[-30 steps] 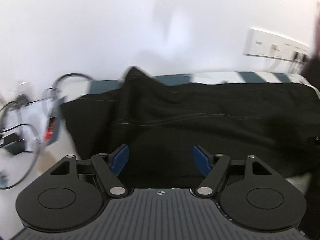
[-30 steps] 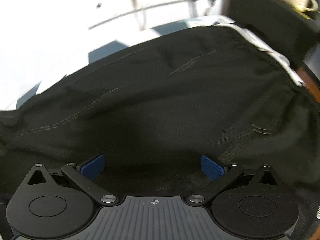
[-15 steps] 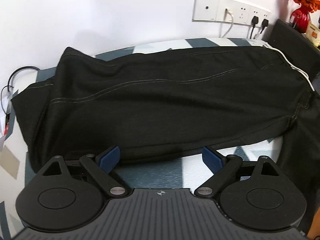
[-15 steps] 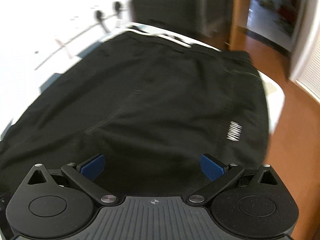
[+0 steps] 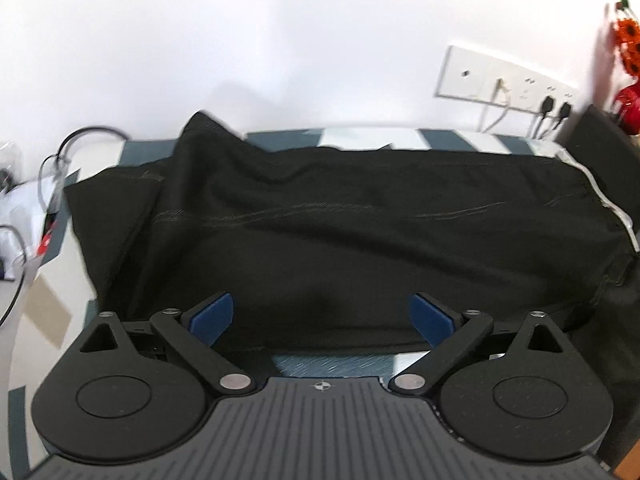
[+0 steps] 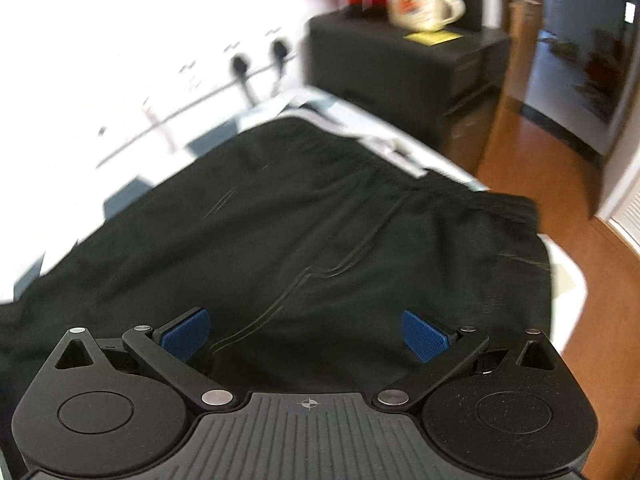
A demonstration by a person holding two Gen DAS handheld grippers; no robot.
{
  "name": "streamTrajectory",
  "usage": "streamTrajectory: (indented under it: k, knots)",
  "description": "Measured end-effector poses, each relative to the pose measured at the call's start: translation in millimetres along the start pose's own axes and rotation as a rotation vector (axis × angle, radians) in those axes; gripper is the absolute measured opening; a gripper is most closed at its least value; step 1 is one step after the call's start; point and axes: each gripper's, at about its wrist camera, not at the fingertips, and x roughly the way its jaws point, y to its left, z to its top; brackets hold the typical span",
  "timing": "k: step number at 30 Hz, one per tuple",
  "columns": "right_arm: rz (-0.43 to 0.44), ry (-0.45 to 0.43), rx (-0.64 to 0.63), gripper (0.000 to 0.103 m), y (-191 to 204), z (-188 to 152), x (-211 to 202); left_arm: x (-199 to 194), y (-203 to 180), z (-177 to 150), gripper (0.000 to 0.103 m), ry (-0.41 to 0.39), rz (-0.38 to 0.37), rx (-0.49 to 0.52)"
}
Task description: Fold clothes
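The left gripper has just spread its jaws, empty; the right gripper gapes above the black fabric trousers.

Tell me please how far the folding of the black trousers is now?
Done: the black trousers look folded lengthwise, one leg over the other, on the patterned table. In hand: nothing; the left claw has just been opening and grips no cloth, and the right claw is open above the cloth. Left: folding the long strip shorter, from the leg ends toward the waistband.
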Motion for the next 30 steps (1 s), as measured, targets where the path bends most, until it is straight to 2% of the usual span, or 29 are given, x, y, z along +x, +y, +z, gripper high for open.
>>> streamTrajectory:
  k: [4,7,9,14,18,20,23,27,28,30]
  knots:
    - [0.051,0.091,-0.087,0.102,26.0,-1.3,35.6,2.7,8.2,-7.4,0.098,0.023,0.036,-0.04]
    - [0.065,0.116,-0.108,0.102,37.3,10.1,53.4,7.5,6.9,-3.5,0.098,0.029,0.036,-0.051]
    - [0.061,0.094,-0.107,0.102,40.3,30.4,58.8,12.1,3.0,6.1,0.098,0.023,0.035,-0.055]
    - [0.09,-0.05,-0.087,0.102,42.5,95.4,66.3,27.6,-24.5,47.2,0.102,-0.068,0.053,-0.056]
    - [0.099,-0.042,-0.142,0.102,47.5,122.8,113.8,61.4,-57.3,56.7,0.102,-0.02,0.066,-0.02]
    - [0.113,-0.035,-0.208,0.102,51.6,125.1,138.7,77.2,-69.8,54.7,0.102,-0.021,0.067,-0.021]
    - [0.129,-0.034,-0.301,0.102,57.5,126.3,172.3,101.1,-86.4,56.2,0.102,-0.025,0.127,-0.005]
    - [0.084,0.005,-0.38,0.102,65.8,130.5,211.3,141.2,-96.7,60.8,0.1,0.1,0.205,0.04]
    - [0.07,0.006,-0.394,0.102,67.6,131.3,218.6,148.0,-96.8,61.2,0.103,0.12,0.214,0.037]
    - [0.06,0.002,-0.41,0.102,72.3,136.7,227.1,153.0,-95.3,62.7,0.103,0.1,0.217,0.005]
